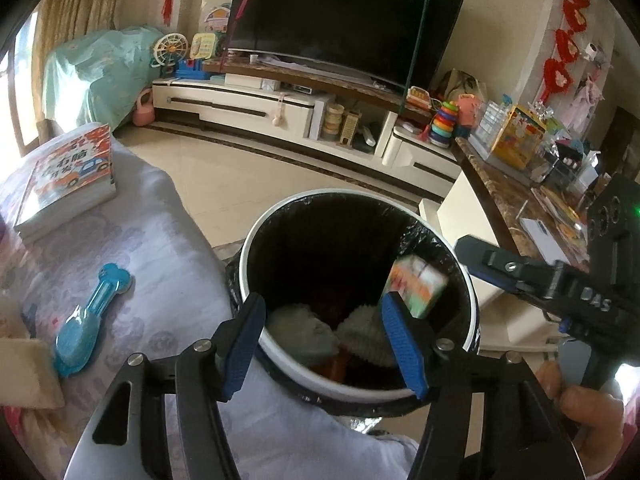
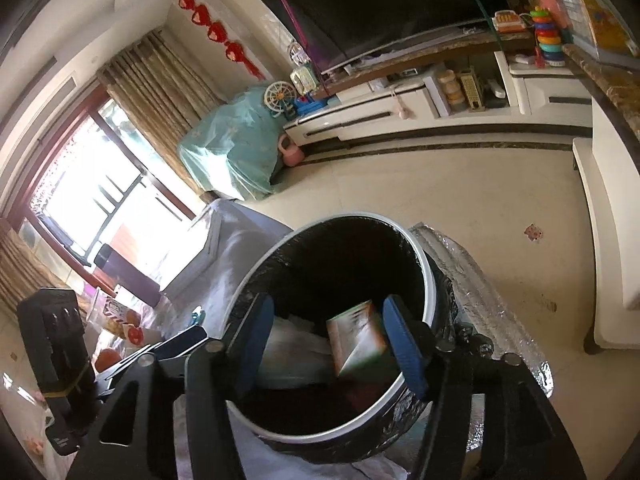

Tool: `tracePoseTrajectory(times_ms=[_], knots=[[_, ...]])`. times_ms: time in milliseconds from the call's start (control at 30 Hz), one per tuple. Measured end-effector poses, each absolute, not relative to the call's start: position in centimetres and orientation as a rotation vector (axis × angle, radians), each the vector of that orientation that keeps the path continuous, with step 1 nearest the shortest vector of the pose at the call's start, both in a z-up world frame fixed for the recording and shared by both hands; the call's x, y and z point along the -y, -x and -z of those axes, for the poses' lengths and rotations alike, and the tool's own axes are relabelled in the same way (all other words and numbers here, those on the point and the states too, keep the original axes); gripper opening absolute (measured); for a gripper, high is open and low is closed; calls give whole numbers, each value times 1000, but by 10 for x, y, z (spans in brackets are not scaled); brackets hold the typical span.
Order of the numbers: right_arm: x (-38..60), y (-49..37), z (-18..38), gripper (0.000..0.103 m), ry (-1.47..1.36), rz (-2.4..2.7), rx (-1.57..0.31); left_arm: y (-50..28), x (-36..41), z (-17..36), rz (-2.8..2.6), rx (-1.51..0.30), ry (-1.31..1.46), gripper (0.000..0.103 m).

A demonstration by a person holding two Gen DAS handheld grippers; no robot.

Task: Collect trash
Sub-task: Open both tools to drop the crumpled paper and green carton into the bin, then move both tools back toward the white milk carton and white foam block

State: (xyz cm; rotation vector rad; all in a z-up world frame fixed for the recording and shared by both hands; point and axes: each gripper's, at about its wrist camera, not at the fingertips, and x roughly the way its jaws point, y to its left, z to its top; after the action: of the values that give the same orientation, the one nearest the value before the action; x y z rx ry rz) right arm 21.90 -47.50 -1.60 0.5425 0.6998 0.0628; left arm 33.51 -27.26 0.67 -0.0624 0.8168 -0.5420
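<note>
A round trash bin with a white rim and a black liner stands below both grippers. My left gripper hangs open over its mouth, with nothing between its blue pads. A small green and orange carton shows blurred inside the bin near the right wall. In the right wrist view the same carton lies loose and tilted between the spread fingers of my right gripper, which is open. Crumpled grey and white tissues lie at the bottom. My right gripper also reaches in from the right in the left wrist view.
A blue bone-shaped brush and a picture book lie on the pale cloth-covered surface at the left. A marble-topped table crowded with boxes stands right of the bin. A silver foil mat lies by the bin. The TV stand lines the far wall.
</note>
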Motion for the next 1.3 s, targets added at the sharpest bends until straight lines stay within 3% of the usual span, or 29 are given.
tracePoseTrajectory(times_ms=[300, 1300], knots=[[447, -196, 12, 88, -520, -80, -677, -292, 234, 4, 509, -812, 124, 63], [290, -181, 39, 95, -376, -330, -796, -178, 31, 17, 180, -829, 328, 63]])
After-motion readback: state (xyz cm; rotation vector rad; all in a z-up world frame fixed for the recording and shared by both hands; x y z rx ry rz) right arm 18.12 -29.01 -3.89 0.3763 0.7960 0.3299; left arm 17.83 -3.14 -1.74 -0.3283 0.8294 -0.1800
